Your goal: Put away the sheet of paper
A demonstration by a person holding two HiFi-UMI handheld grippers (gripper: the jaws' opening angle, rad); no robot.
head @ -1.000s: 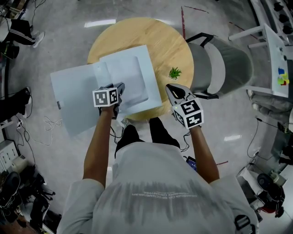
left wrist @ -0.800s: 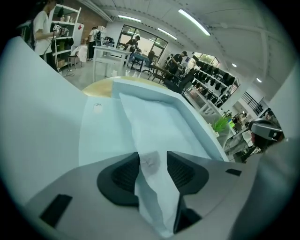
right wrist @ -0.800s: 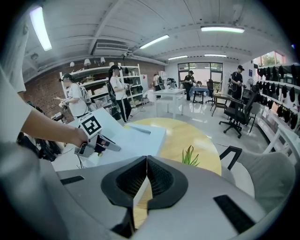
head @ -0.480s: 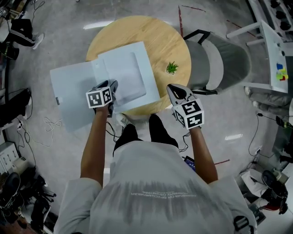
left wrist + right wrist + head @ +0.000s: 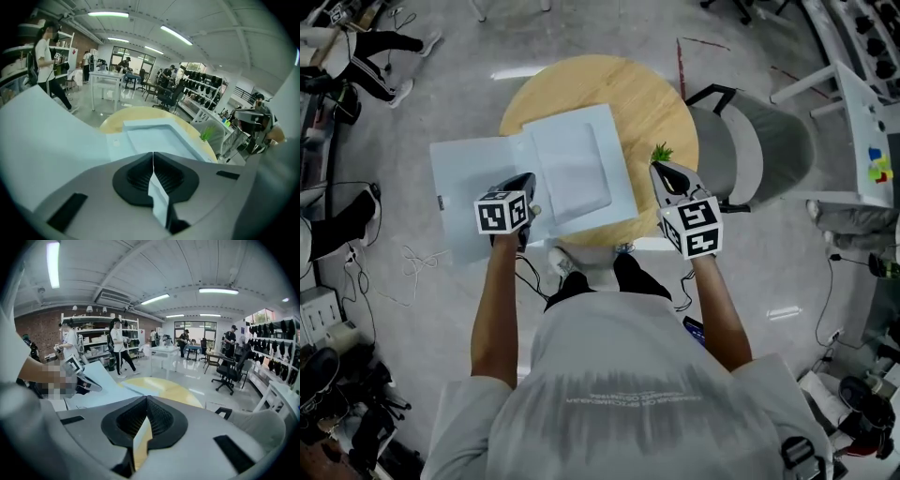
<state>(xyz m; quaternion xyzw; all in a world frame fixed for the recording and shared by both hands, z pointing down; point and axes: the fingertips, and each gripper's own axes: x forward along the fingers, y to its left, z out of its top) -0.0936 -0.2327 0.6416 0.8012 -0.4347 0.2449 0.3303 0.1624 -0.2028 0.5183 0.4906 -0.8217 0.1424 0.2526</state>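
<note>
Head view: left gripper (image 5: pixel 528 182) fingers together at the pale blue paper sheet (image 5: pixel 473 178) near edge, likely to lift it; right gripper (image 5: pixel 662 170) fingers closed, empty.

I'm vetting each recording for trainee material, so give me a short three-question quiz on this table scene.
1. True or false: the small green plant stands on the floor.
2. Whose jaws are over the open folder? A: the left one's. B: the right one's. C: both.
3. Fill in: the grey chair stands on the person's ____ side of the round table.

Key: 1 false, it stands on the table near its edge. 2 A, the left gripper. 3 right.
</note>
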